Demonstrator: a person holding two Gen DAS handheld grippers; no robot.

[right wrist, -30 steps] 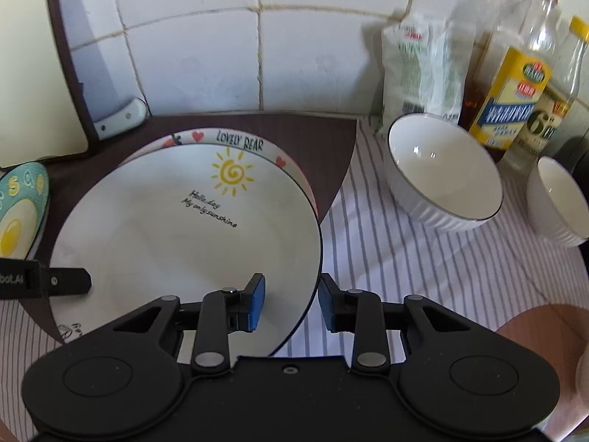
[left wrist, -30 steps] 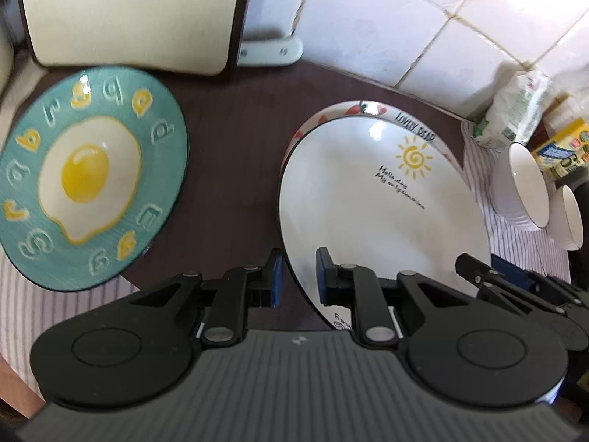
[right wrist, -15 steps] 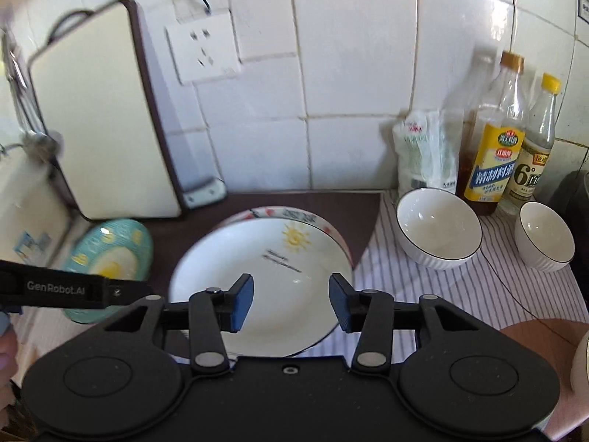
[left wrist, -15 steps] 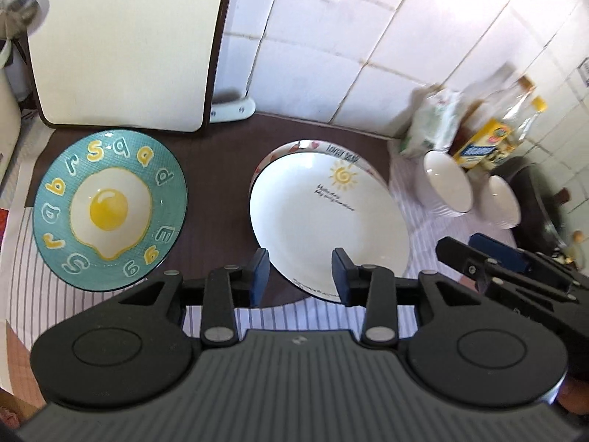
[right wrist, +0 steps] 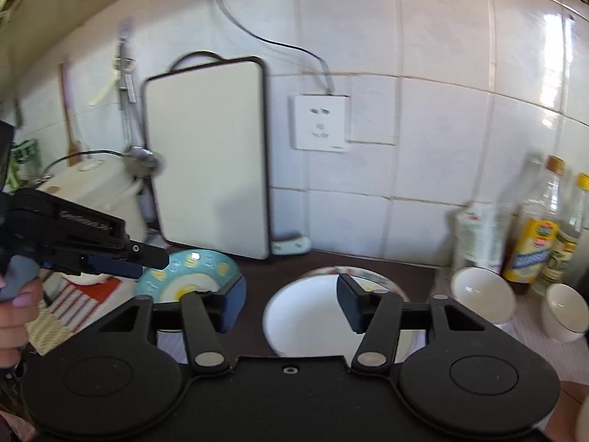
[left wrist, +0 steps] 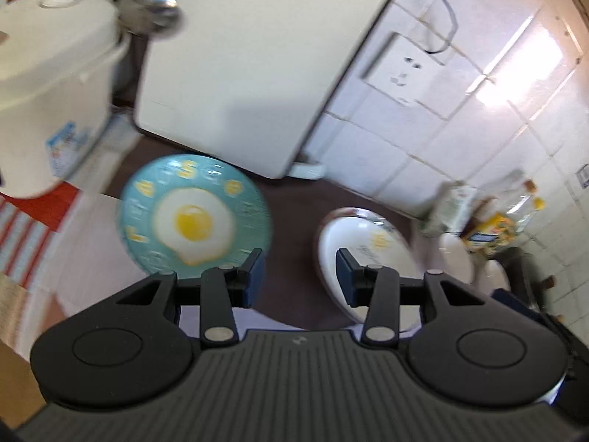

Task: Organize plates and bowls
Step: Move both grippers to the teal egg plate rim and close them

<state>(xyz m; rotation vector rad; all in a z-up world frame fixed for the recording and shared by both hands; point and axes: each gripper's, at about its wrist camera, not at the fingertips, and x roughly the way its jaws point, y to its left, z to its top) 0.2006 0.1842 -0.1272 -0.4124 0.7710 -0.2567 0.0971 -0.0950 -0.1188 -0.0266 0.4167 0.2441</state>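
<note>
Progress is judged to be partial. Two plates are seen stacked at the middle of the counter — a white plate [right wrist: 313,316] with a small sun print laid on a red-patterned plate [right wrist: 346,269], of which only a sliver of rim shows behind it. The teal egg plate [left wrist: 195,221] is left lying alone to their left, well apart from the stack, in front of the upright cutting board [right wrist: 210,158]. Two white bowls are found to the right on the striped cloth, the larger bowl [right wrist: 482,294] just beside the smaller bowl [right wrist: 565,311], side by side and not nested. Nothing is held by either claw: the left gripper [left wrist: 300,276] is seen with its jaws opening and only bare counter between them, and the right gripper [right wrist: 291,304] likewise has its jaws opening, moderately wide, with nothing gripped. Both are raised clear of the dishes. What appears left, then, is for the egg plate to be added to the plate stack and for one bowl to be set inside the other — though the intended final arrangement cannot be confirmed. The bottles [right wrist: 541,224] behind the bowls are crowded close and could be knocked.
</note>
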